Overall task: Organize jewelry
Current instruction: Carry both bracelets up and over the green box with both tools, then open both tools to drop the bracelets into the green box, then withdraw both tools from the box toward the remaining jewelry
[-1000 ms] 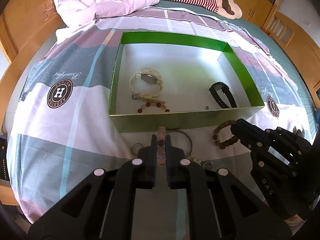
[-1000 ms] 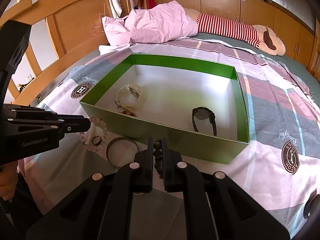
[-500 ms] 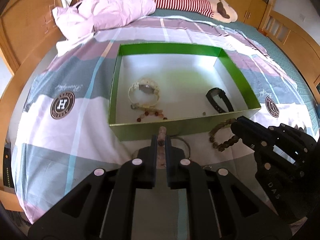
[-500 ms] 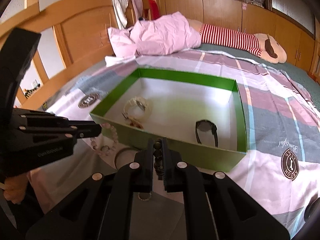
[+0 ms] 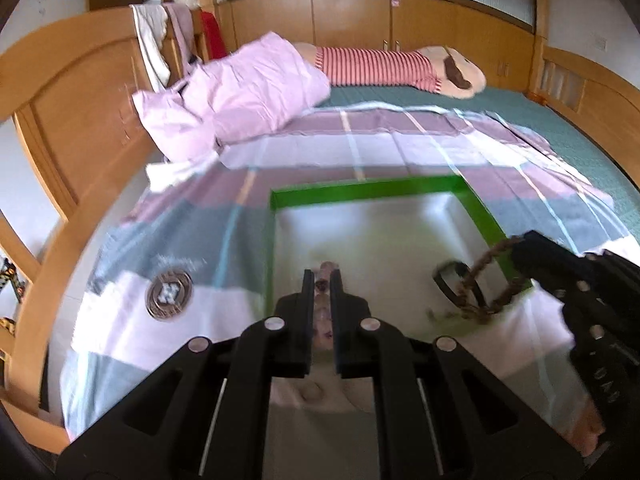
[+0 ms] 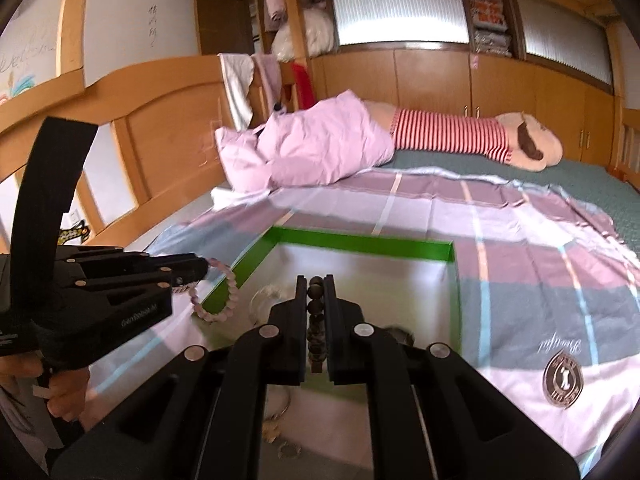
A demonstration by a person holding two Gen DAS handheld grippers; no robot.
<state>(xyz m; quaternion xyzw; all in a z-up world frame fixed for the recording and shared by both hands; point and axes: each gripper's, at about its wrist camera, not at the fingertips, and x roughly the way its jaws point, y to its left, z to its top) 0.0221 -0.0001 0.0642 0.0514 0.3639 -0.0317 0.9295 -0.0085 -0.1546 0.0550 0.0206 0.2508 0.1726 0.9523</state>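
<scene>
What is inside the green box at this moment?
In the green box, the left wrist view shows a black watch near the right wall; the right wrist view shows a blurred white band toward the left. The gripper fingers cover the box's near part.

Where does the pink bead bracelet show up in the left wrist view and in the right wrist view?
Left wrist view: the pink bead bracelet sits low centre, pinched between the left tongs, mostly hidden.
Right wrist view: it hangs as a loop at centre left from the left tongs, by the box's left wall.
Shared landmark: the green box.
</scene>
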